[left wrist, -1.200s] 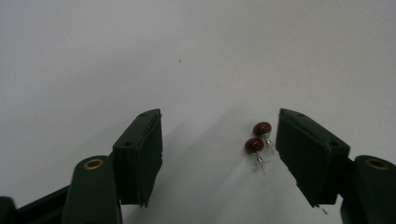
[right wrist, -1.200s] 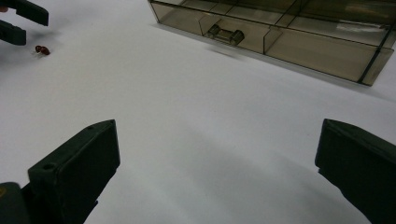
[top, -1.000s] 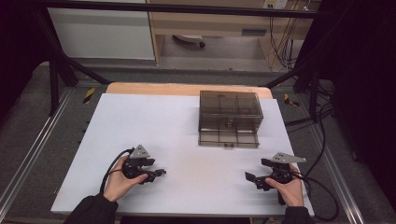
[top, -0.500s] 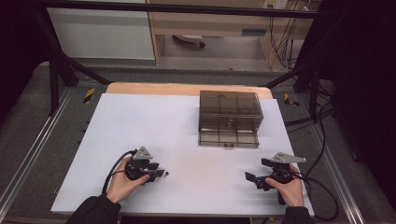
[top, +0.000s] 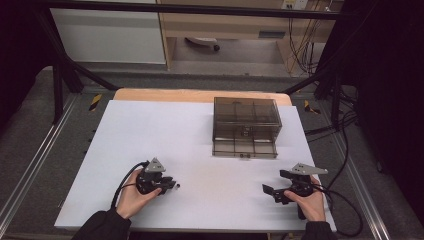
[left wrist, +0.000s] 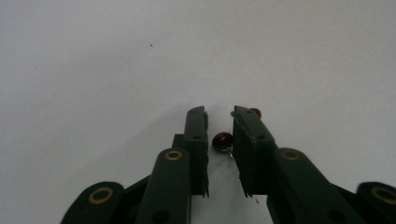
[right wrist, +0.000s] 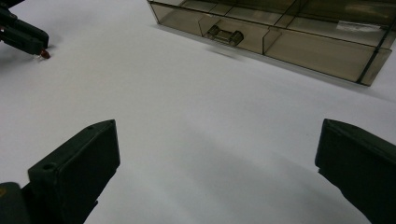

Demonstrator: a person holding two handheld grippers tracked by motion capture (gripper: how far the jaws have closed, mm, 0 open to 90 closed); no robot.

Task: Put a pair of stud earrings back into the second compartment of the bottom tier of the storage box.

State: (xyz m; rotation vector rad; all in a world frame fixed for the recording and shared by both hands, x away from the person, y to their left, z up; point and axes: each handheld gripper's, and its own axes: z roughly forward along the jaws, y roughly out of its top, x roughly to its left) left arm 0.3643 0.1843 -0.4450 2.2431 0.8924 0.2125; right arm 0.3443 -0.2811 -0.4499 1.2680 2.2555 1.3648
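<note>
Left gripper view shows a small dark-red bead (left wrist: 222, 139) on a thin wire lying on the white table (top: 210, 130), between the left gripper (left wrist: 219, 122), whose jaws have just been closing to a narrow gap around it; whether the pads press it I cannot tell. Another red bead (left wrist: 255, 112) peeks past the right-hand jaw. Right gripper (right wrist: 217, 149) stands wide with nothing between its jaws, near the smoky plastic drawer box (top: 245, 125).

A white table top (top: 200, 130) carries a smoky transparent drawer box (top: 246, 118) toward its far right, the bottom drawer pulled partly out. A strip of wooden board (top: 165, 94) shows along the far edge. Beyond, a pale cabinet (top: 107, 35) stands on grey floor, and cables (top: 305, 30) hang at right.
</note>
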